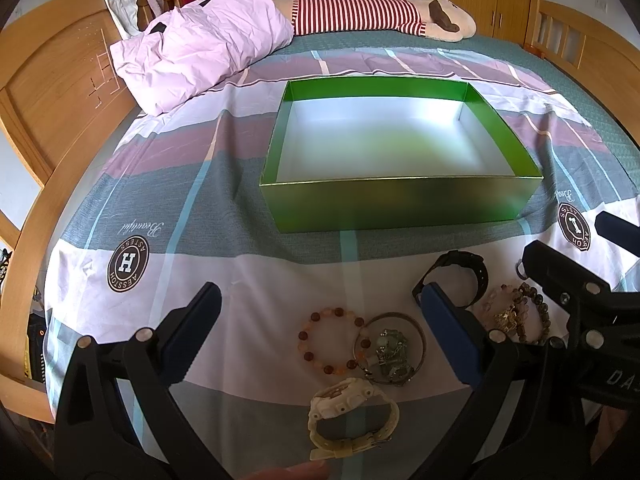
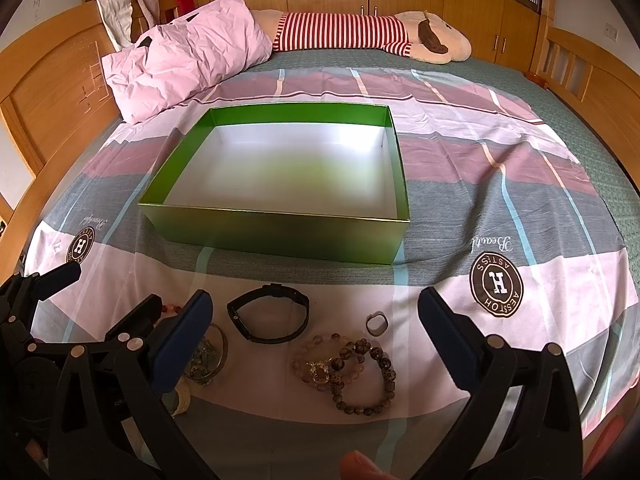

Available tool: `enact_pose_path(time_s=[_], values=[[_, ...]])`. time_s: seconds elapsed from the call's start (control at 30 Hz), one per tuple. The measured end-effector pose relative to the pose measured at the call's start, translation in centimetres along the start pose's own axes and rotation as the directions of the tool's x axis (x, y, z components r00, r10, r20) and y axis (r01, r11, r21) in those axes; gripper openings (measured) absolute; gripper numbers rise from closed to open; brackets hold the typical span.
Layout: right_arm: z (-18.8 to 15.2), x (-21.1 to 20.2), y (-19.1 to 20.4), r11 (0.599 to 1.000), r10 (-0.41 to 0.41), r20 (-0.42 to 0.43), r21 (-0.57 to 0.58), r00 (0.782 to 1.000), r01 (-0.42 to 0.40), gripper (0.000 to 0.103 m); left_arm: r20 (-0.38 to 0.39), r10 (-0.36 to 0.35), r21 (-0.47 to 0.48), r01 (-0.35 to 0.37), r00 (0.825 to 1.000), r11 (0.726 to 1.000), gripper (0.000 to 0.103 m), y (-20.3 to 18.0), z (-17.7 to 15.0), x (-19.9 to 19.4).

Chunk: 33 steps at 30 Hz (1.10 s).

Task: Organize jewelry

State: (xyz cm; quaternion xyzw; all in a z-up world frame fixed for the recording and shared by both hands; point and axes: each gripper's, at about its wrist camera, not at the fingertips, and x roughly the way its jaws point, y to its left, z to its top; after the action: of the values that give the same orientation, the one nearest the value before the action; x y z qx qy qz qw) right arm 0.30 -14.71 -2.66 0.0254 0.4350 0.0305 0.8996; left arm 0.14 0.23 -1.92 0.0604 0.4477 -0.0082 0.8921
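Observation:
An empty green box [image 1: 400, 204] [image 2: 276, 236] sits on the bed. Jewelry lies in front of it. In the left wrist view: an orange bead bracelet [image 1: 332, 340], a metal bangle with green stones [image 1: 394, 350], a cream watch [image 1: 352, 416], a black watch [image 1: 460, 276]. In the right wrist view: the black watch [image 2: 272, 318], a ring [image 2: 377, 323], pinkish and dark bead bracelets [image 2: 348, 372]. My left gripper [image 1: 320, 304] is open above the orange bracelet and bangle. My right gripper [image 2: 314, 316] is open above the black watch and beads.
A pink pillow [image 1: 200, 44] and a striped plush toy [image 1: 372, 14] lie at the far end of the bed. Wooden bed frame [image 1: 52, 92] runs along the left and right sides. The right gripper shows at the right edge of the left wrist view [image 1: 576, 280].

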Motion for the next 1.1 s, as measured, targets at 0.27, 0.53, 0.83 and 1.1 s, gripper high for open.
enact_pose_path(time_s=[0.27, 0.53, 0.83, 1.1], values=[[0.2, 0.0, 0.0, 1.000, 0.001, 0.007, -0.007, 1.000, -0.001, 0.102, -0.011, 0.002, 0.005, -0.002, 1.000, 1.000, 0.101, -0.1, 0.1, 0.1], [1.8, -0.1, -5.3, 0.994, -0.034, 0.015, 0.107, 0.999, 0.032, 0.102, -0.081, -0.004, -0.041, 0.000, 0.997, 0.999, 0.101, 3.1, 1.2, 1.9], [-1.7, 5.5, -2.0, 0.996, 0.076, -0.252, -0.029, 0.965, -0.086, 0.052, -0.237, -0.157, -0.087, 0.140, 0.959, 0.986, 0.087, 3.4, 0.3, 4.2], [-1.3, 7.0, 1.0, 0.983, 0.132, -0.223, -0.093, 0.966, -0.156, 0.051, -0.376, -0.357, -0.144, 0.326, 0.855, 0.934, 0.072, 4.0, -0.5, 5.1]])
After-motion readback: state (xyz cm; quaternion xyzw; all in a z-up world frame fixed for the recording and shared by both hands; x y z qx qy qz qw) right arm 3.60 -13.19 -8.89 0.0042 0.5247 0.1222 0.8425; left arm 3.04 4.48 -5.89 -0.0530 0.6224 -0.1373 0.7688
